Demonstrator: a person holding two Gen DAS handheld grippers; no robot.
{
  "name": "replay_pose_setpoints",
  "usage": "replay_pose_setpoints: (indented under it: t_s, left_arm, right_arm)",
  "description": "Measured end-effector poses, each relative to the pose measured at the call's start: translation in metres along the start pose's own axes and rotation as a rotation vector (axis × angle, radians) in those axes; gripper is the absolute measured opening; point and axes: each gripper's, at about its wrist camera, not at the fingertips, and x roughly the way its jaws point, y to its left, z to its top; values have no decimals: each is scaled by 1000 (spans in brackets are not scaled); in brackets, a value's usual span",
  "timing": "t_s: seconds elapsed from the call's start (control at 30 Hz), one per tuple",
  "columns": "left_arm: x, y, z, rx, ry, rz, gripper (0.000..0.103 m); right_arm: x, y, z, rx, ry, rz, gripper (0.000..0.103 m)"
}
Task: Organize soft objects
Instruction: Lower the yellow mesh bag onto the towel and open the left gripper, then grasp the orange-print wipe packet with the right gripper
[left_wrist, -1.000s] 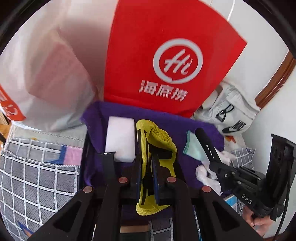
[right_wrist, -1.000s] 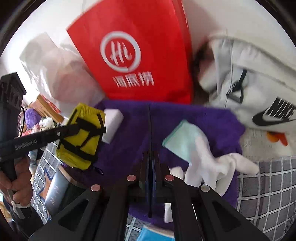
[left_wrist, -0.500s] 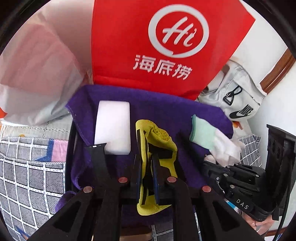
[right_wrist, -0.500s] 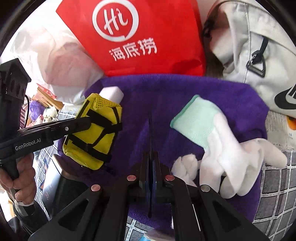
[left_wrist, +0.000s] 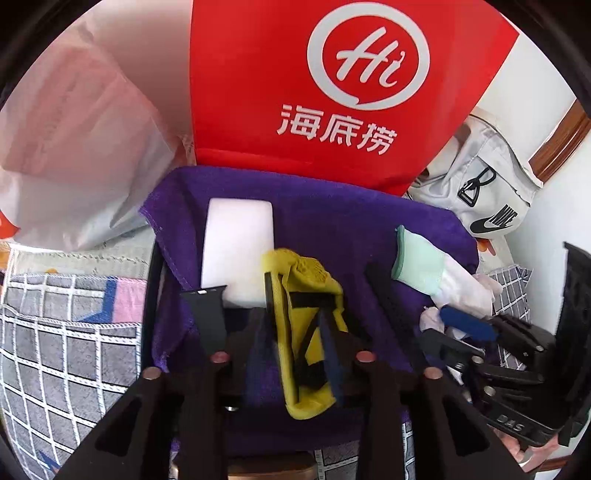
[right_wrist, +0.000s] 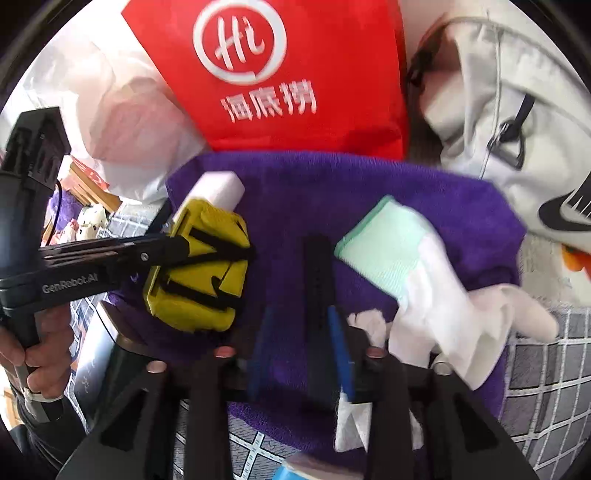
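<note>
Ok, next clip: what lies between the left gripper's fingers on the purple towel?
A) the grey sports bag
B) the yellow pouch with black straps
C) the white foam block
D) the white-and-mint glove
B: the yellow pouch sits between the left gripper's opening jaws on the purple towel.

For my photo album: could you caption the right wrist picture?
Opening tongs over a black strap on a purple towel, beside a white glove and a yellow strapped pad.
</note>
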Motion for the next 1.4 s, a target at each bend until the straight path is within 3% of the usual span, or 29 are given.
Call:
replay_pose_setpoints:
  t_s: [0.03, 0.2, 0.47, 0.57, 0.7, 0.87, 1.17, 1.27, 1.4]
  left_arm:
    - [-2, 0, 0, 0, -5, 3, 40]
    - [-17, 3, -1, -4, -27, 16, 47]
    - [-57, 4, -19, -30, -94, 5, 48]
    - [-72, 8, -31, -44, -117, -1, 48]
    - [-97, 17, -50, -83, -177, -8, 47]
    - [-128, 14, -78, -52, -188, -4, 47]
    - [-165, 5, -139, -36, -214, -8, 47]
    - [-170, 6, -161, -50, -213, 1, 47]
    - [-169, 4, -188, -43, -191, -2, 56]
  right_arm:
    - [-6, 2, 0, -14, -20, -17, 50]
    - [-29, 10, 0, -49, -106, -58, 54]
    - [-60, 29, -8, -38, -177, -43, 57]
    - [-73, 37, -19, -35, -220, -63, 64]
    - [-81, 42, -36, 3, -169, -12, 65]
    - [-88, 56, -67, -1, -103, -32, 65]
    - [-130, 78, -141, 30, -124, -23, 65]
    - [-141, 84, -167, 21, -136, -57, 65]
    - [-140, 90, -200, 4, -124, -73, 71]
